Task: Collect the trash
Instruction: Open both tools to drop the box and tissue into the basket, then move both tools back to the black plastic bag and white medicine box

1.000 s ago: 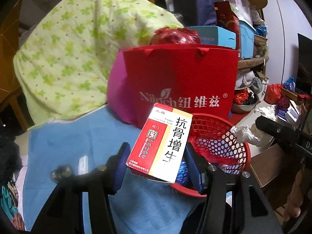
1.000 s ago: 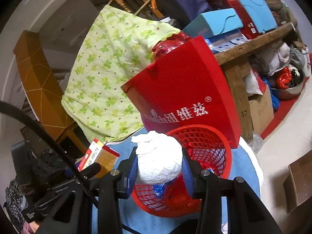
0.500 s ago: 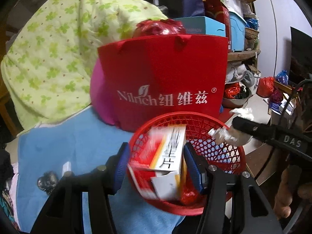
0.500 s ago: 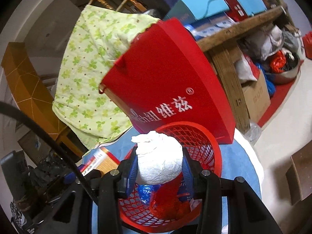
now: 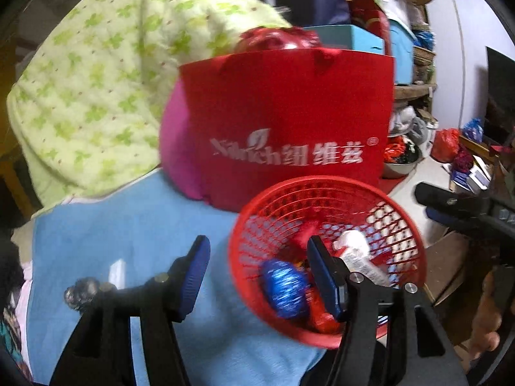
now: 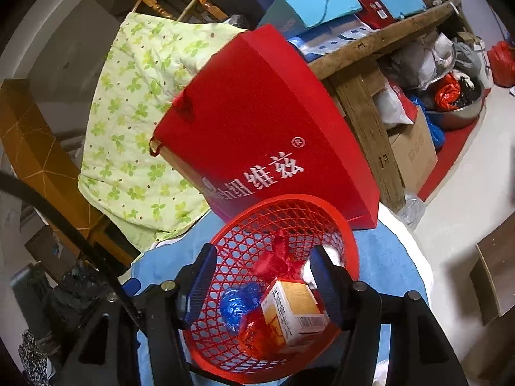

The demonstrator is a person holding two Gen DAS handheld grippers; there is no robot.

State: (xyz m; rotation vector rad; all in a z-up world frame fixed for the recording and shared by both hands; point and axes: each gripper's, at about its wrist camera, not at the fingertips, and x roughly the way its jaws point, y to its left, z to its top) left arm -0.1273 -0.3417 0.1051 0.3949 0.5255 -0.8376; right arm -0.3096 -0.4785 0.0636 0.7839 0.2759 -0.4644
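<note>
A red mesh basket (image 5: 402, 225) (image 6: 244, 241) stands on the blue cloth. In it lie a medicine box (image 6: 296, 312), a blue wrapper ball (image 5: 283, 289) (image 6: 238, 302), red wrappers (image 6: 273, 260) and a white paper wad (image 5: 354, 247) (image 6: 333, 255). My left gripper (image 5: 257, 273) is open and empty, at the basket's left rim. My right gripper (image 6: 260, 276) is open and empty, right above the basket. The right gripper's tip also shows in the left wrist view (image 5: 450, 202).
A red paper bag (image 5: 289, 122) (image 6: 267, 135) stands just behind the basket. A green flowered quilt (image 5: 96, 74) lies behind on the left. A small dark object (image 5: 80, 292) sits on the blue cloth (image 5: 128, 225). Shelves with boxes (image 6: 354, 9) stand behind on the right.
My left gripper let the medicine box drop into the basket and moved left. My right gripper opened and let the white paper wad fall into the basket.
</note>
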